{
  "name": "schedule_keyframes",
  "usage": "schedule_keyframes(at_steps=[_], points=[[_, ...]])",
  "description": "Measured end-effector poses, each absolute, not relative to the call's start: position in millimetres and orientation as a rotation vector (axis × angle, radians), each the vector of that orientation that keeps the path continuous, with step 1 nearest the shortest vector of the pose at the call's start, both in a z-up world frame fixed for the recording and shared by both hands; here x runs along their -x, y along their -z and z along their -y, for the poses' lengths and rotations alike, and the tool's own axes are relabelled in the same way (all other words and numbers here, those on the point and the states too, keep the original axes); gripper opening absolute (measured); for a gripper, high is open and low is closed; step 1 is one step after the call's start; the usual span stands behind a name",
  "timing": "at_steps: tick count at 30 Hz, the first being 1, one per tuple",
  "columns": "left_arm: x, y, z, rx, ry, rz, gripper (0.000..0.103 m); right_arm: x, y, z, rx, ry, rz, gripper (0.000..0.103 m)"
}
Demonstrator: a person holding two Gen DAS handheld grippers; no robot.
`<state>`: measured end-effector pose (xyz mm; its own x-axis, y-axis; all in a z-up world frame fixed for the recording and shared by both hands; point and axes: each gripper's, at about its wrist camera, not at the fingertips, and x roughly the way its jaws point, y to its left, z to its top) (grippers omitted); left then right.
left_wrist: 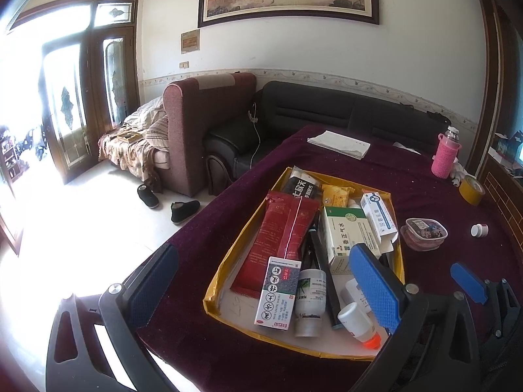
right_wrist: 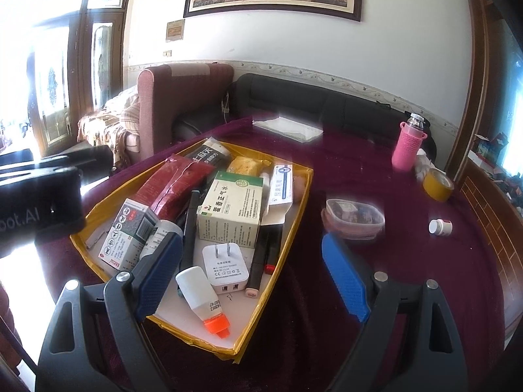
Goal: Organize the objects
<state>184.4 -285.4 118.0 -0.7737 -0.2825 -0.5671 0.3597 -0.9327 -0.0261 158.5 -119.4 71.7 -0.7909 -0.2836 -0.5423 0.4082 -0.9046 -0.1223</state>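
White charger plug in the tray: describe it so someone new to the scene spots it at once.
On the dark red tablecloth sits a shallow yellow-rimmed tray full of medicine boxes. Look at its near end in the right wrist view, just below the green-and-white box. The charger plug lies flat there, the only white block with two metal prongs.

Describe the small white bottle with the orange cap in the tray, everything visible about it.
The white bottle looks like plastic, small, with a bright orange ribbed cap and black print near the cap end. It lies on its side on the white floor of the yellow-rimmed tray, at the near end, cap pointing toward the camera. It lies close beside the white charger plug; contact is unclear. The right gripper is open above this end of the tray and is not gripping the bottle.
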Motion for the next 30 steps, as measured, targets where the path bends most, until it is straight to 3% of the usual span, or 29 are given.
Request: schedule_keyframes(at_steps=[26,30], points=[[-171,-99,295,-0.903,2.705,-0.297,0.102,-153,-57,133,-0.817,2.586,-0.373,0.088],[-169,-97,295,-0.892,2.682,-0.232,0.102,-152,-54,136,-0.827,2.576,-0.391,0.088]])
